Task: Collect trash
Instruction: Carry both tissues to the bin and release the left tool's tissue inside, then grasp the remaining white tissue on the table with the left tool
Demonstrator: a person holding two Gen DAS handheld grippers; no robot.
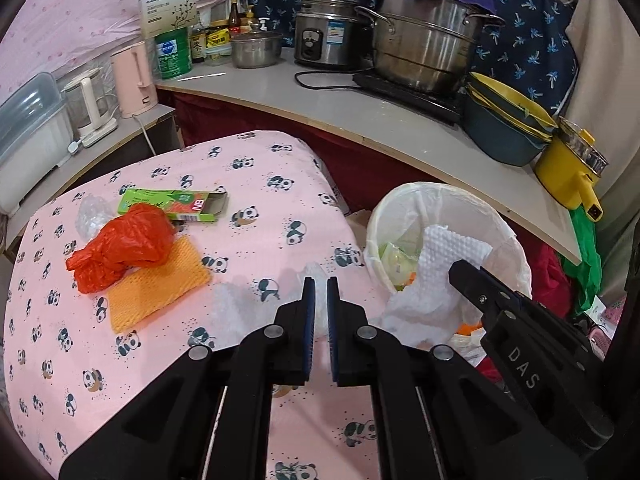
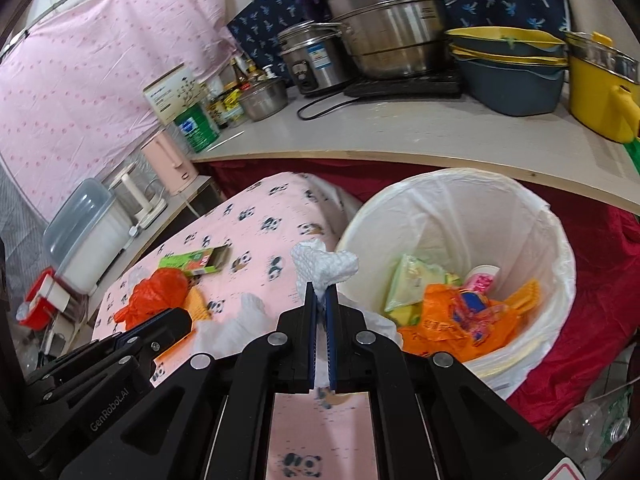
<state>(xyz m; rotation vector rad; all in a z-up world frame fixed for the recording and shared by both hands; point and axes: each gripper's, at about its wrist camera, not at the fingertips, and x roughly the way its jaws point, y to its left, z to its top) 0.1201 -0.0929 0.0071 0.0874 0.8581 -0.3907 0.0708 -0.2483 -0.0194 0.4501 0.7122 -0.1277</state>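
Note:
My right gripper (image 2: 320,292) is shut on a white crumpled paper towel (image 2: 326,264), held at the near rim of the white lined trash bin (image 2: 560,248); it also shows in the left wrist view (image 1: 444,256). The bin holds orange bags and wrappers (image 2: 452,320). My left gripper (image 1: 321,286) hovers over the pink panda tablecloth (image 1: 260,248) with its jaws nearly closed and nothing between them. On the cloth lie a red-orange plastic bag (image 1: 120,248), an orange waffle cloth (image 1: 160,284), a green carton (image 1: 172,204), clear crumpled plastic (image 1: 90,214) and a white foam sheet (image 1: 232,300).
A counter (image 1: 320,108) behind holds steel pots (image 1: 424,48), a rice cooker (image 1: 324,32), stacked basins (image 1: 504,128), a yellow pot (image 1: 572,168), bottles and a green tin (image 1: 173,54). Kettles (image 1: 132,80) stand on a side shelf. Red cloth and plastic bottles (image 2: 592,424) lie by the bin.

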